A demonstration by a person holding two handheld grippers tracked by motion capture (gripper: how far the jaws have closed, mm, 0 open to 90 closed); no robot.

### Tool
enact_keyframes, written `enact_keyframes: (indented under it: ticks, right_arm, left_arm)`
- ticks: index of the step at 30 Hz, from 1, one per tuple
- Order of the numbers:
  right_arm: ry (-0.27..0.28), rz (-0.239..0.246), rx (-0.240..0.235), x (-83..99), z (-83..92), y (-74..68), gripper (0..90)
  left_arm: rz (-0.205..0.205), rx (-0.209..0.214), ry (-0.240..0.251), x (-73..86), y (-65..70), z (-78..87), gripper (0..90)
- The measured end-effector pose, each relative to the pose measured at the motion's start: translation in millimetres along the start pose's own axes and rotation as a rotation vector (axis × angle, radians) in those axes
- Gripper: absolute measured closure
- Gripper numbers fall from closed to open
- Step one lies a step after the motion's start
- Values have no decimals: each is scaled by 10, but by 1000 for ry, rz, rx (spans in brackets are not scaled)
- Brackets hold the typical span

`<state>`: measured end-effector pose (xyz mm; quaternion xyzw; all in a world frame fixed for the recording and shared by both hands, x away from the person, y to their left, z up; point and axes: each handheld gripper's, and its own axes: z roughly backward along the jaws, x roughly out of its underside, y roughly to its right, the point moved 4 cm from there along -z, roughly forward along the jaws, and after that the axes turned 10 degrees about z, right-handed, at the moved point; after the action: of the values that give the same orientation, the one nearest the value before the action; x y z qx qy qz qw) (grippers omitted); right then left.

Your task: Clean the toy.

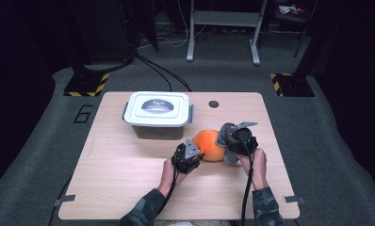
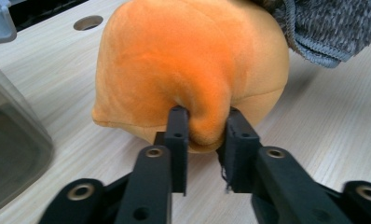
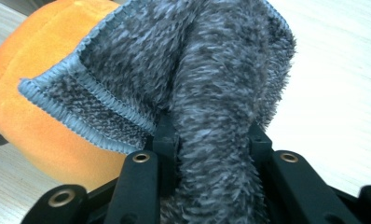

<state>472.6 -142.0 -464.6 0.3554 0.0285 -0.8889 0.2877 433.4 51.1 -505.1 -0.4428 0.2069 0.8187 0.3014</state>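
Orange plush bunches between the jaws of the left gripper (image 2: 204,128), which has pinched a fold of the soft orange toy (image 2: 193,65). The toy sits on the wooden table (image 1: 119,174), just in front of a lidded white container (image 1: 158,109). On the toy's other side the right gripper (image 3: 211,135) is clamped on a fuzzy grey cloth (image 3: 211,70), and that cloth drapes against the toy's side

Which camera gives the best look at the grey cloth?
The right gripper view: the grey cloth is close up, pinched in the jaws. The left gripper view catches a corner; the high view shows a sliver.
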Motion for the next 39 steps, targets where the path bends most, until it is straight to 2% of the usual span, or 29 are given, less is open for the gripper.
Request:
enact_keyframes:
  ticks: [1,4,6,8,10,13,18,21,22,23,29,30,31,34,36,39]
  right_arm:
    - [0,-11,0,5,18,3,657]
    - [29,-3,-3,4,56,29,656]
    - [40,-14,-16,-9,105,15,655]
    - [62,-1,-29,-41,159,-11,655]
    - [75,12,-36,-83,218,-66,655]
    - [98,40,-49,-159,298,-168,654]
    - [142,79,-123,-270,373,-361,653]
    - [109,123,-105,-296,270,-445,654]
    - [99,110,-99,-294,249,-465,655]
    - [98,128,-94,-292,225,-461,655]
    - [85,141,-60,-276,182,-460,655]
    - [74,125,-57,-265,185,-458,655]
    - [79,140,-50,-259,175,-433,655]
    - [65,110,-42,-214,172,-397,654]
    - [62,108,-36,-177,160,-350,654]
    - [48,79,-26,-103,146,-276,653]
  left_arm:
    - [11,17,0,-9,-4,5,774]
    - [43,33,16,-34,-12,21,782]
    - [52,40,22,-53,-17,45,784]
    - [73,62,27,-82,-17,80,784]
    - [97,89,31,-115,1,112,783]
    - [107,106,29,-132,14,133,782]
    - [111,107,22,-120,23,123,780]
    - [106,86,6,-108,13,111,777]
    - [108,84,-1,-97,-3,109,776]
    - [116,85,-3,-85,-15,103,776]
    - [138,70,-11,-61,-67,96,775]
    - [143,67,-10,-59,-74,94,775]
    - [149,71,-11,-57,-78,92,774]
    - [159,69,-11,-53,-94,86,774]
    - [158,65,-12,-51,-106,86,774]
    - [159,65,-14,-50,-113,84,774]
